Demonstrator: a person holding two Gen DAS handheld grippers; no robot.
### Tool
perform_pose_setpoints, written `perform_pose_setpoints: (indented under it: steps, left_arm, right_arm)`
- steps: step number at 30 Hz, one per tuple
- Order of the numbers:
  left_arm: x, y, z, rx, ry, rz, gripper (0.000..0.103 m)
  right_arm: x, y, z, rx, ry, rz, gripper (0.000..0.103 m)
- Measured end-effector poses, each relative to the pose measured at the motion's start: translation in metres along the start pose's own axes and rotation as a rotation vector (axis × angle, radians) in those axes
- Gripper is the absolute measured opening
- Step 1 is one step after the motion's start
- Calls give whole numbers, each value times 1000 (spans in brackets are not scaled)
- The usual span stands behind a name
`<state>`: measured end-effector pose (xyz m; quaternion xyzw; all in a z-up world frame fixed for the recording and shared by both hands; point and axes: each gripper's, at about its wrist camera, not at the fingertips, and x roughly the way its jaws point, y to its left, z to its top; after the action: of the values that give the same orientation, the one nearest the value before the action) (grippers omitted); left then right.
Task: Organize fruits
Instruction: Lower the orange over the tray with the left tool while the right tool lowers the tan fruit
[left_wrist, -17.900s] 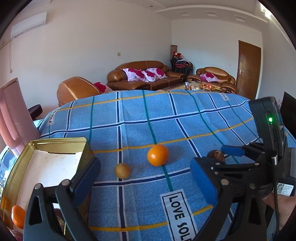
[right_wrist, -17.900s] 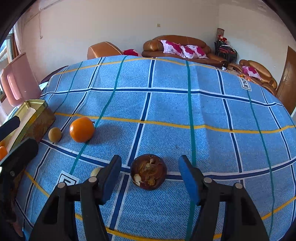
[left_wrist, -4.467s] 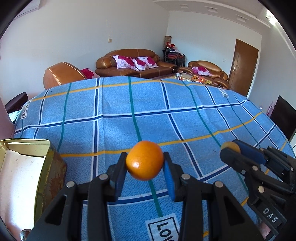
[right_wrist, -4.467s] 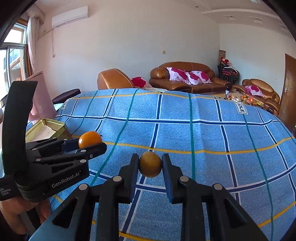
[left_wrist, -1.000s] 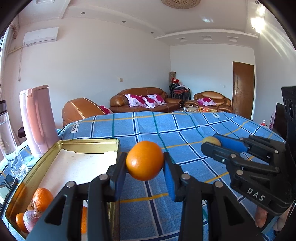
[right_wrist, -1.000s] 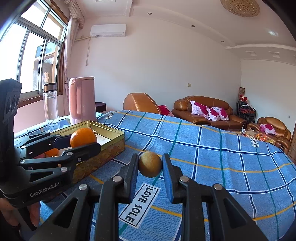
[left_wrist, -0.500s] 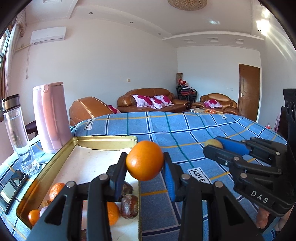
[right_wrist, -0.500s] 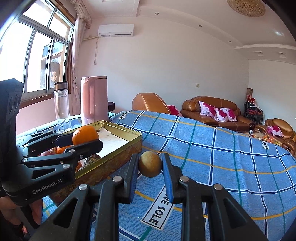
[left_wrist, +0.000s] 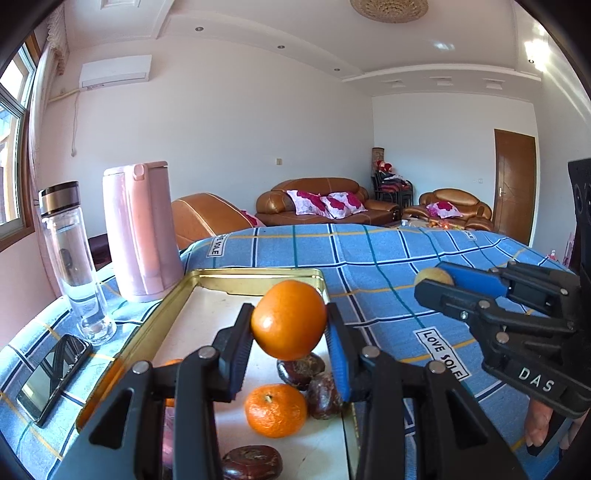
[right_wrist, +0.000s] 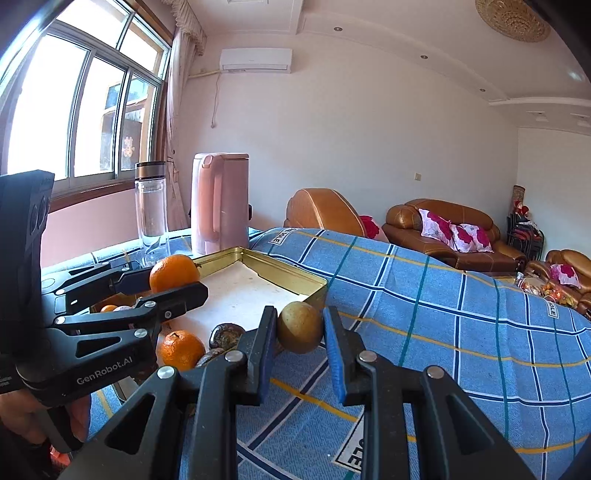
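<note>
Orange (left_wrist: 289, 319) sits clamped in my left hand-held gripper (left_wrist: 290, 345), hanging over the gold tin (left_wrist: 258, 274) on the table. My right hand-held gripper (right_wrist: 300, 345) is clenched on a small yellow-brown fruit (right_wrist: 299, 326) just right of the tin's near corner. Below, a mandarin (left_wrist: 276, 410) and dark fruits (left_wrist: 301, 367) lie inside.

Left wrist view: gold tin (left_wrist: 258, 275) near end cut off by bottom edge; fruit at its near-left corner mostly hidden behind left gripper (left_wrist: 290, 345) fingers, kind can't tell. Dark fruit (left_wrist: 253, 461) cut by bottom edge. Right wrist view: small fruits (right_wrist: 114, 307) behind left gripper (right_wrist: 173, 282) mostly hidden, type unclear.
</note>
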<state>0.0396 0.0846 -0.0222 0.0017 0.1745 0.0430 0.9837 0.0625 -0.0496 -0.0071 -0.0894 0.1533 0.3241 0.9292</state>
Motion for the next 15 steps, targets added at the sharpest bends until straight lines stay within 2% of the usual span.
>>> perform_pose_setpoints:
  steps: [8,15]
  left_arm:
    - [-5,34,-8,-27,29,78,39]
    - [-4,71,-16,-83,91,136,39]
  right_arm:
    - [16,29,12,-8,8,88,27]
    - [43,73,12,-70,73,176,27]
